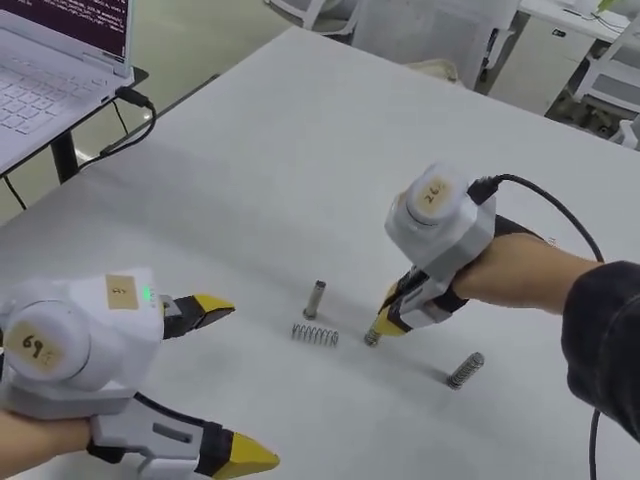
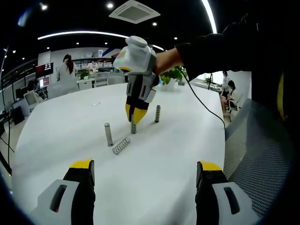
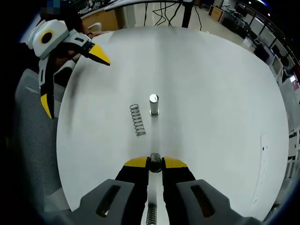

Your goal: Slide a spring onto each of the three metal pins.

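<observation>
One spring (image 1: 315,334) lies at six o'clock of the bare pin (image 1: 316,299); my right gripper (image 1: 378,330) clamps a second spring (image 3: 155,162) to seat it; left gripper (image 1: 248,383) waits, jaws apart.

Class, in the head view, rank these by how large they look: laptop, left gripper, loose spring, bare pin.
1. left gripper, inflated by nearness
2. laptop, partly cut off
3. loose spring and bare pin: too alike to rank

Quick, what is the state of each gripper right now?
Left gripper: open, holding nothing.
Right gripper: closed on an upright spring.
</observation>
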Demonstrator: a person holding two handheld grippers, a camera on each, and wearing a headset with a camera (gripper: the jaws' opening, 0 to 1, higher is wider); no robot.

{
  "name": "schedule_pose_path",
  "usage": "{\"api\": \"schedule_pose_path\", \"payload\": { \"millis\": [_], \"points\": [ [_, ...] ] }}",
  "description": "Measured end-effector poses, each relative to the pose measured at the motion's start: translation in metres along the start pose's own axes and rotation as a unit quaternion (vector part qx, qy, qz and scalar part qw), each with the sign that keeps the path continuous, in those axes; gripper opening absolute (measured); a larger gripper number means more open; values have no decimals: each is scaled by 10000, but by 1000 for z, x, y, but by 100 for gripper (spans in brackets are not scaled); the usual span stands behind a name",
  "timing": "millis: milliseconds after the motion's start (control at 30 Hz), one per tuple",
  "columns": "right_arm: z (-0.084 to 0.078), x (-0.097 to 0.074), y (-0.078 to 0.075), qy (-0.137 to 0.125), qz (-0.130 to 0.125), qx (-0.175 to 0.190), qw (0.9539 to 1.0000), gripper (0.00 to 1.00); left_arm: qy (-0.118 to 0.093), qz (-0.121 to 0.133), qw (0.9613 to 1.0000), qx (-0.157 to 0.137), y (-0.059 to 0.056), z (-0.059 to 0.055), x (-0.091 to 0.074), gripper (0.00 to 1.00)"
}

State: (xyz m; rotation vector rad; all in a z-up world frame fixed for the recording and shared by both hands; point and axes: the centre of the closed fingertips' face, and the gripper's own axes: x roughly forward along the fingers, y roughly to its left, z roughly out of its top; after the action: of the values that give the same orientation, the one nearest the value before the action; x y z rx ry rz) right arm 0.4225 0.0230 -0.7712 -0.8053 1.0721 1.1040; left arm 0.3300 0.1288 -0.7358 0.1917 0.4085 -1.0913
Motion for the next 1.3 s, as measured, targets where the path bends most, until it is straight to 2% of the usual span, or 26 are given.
{"api": "schedule_pose_path", "payload": {
  "millis": [733,1000,1300],
  "points": [
    [-2,2,5,36,66,-52,10000,9,-20,-12,10000,-74,-1,-1,-1,86],
    [-1,1,8,-56,126,-55,9999,18,-3,-31,10000,-68,-3,-1,-1,86],
    [7,-2,8,-189,64,-183,9996,24,-1,-39,10000,-70,-4,-1,-1,86]
  ]
}}
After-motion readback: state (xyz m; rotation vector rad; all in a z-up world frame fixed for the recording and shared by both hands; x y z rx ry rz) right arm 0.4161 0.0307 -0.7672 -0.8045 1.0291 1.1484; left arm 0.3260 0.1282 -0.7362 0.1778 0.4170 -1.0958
